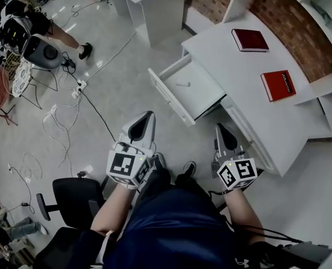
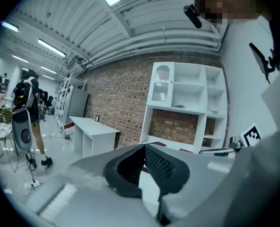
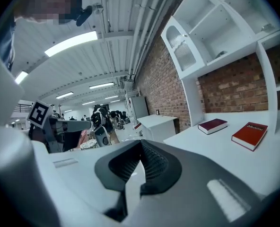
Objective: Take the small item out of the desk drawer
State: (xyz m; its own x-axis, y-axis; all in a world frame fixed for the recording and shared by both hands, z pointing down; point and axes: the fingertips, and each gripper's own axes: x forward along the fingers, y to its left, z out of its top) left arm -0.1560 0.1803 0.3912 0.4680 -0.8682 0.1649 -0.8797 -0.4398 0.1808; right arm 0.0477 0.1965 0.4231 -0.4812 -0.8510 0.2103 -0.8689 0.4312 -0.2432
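The white desk [image 1: 267, 116] has its drawer [image 1: 169, 96] pulled open toward me. A small pale item [image 1: 183, 84] lies on the drawer floor. My left gripper [image 1: 145, 118] hangs above the floor just in front of the drawer, shut and empty. My right gripper [image 1: 220, 128] is beside the desk's front edge, also shut with nothing in it. In the left gripper view the jaws [image 2: 144, 148] meet tip to tip and point at the brick wall and the shelf unit [image 2: 187, 96]. In the right gripper view the shut jaws [image 3: 140, 144] point along the desk top.
A dark red book [image 1: 250, 40] and a red book [image 1: 278, 85] lie on the desk top. A black office chair [image 1: 70, 198] stands at my left. Cables and a power strip [image 1: 79, 86] trail over the floor. A person [image 1: 54, 29] stands far left.
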